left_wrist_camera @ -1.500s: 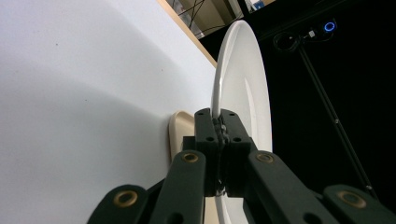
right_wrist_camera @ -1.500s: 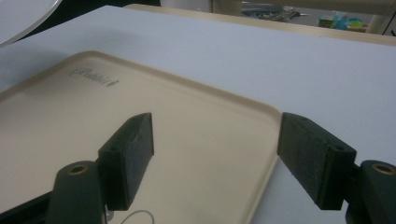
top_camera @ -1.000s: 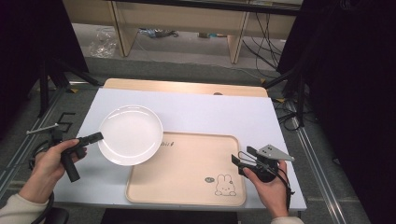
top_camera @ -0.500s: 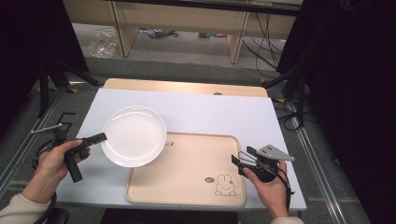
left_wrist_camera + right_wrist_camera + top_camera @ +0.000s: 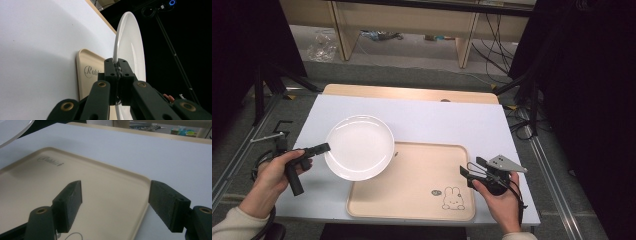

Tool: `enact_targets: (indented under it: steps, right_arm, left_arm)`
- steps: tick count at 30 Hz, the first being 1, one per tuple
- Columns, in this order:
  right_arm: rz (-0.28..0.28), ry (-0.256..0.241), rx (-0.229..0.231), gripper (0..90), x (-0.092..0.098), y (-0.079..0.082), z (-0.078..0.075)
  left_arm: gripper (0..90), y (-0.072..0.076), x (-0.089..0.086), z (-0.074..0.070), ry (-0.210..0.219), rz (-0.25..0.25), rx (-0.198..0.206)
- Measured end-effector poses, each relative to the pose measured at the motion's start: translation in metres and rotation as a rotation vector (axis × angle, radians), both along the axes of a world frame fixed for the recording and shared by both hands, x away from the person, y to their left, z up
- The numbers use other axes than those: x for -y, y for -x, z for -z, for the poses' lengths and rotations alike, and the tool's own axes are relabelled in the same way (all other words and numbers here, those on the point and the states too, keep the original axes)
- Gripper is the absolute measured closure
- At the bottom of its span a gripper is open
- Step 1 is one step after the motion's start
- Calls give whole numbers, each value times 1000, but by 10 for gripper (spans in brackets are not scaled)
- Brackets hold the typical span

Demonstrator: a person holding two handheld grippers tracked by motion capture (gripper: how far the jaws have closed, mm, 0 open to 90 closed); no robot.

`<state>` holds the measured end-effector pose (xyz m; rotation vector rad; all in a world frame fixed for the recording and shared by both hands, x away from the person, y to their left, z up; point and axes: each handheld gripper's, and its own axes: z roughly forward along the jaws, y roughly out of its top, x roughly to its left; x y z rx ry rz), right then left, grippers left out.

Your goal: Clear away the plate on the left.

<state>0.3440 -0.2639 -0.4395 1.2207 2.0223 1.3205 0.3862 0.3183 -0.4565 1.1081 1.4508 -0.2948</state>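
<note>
Your left hand-held gripper (image 5: pixel 323 147) is pinching the rim of the white plate (image 5: pixel 359 147); in the left gripper view its two black jaws are pressed onto the plate's edge (image 5: pixel 126 50), which runs between them. You hold the plate lifted off the table (image 5: pixel 432 122), with its right part over the near-left corner of the beige tray (image 5: pixel 422 192). Your left hand (image 5: pixel 272 175) grips the handle at the table's left edge.

Your right hand-held gripper (image 5: pixel 468 171) is spread wide, with nothing between the jaws. It sits at the tray's right rim, pointing left across it. In the right gripper view the tray's rim (image 5: pixel 140 180) passes between the jaws. The tray lies flat on the white table, with a rabbit drawing (image 5: pixel 453 197) near its right corner.
</note>
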Motion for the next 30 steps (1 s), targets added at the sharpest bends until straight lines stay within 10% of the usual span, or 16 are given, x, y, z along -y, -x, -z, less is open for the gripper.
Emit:
enact_targets:
  steps: [30]
  right_arm:
    - [-1,-1,6,279,0,0,0]
  left_arm:
    - [874,-1,13,-1,6,32,-7]
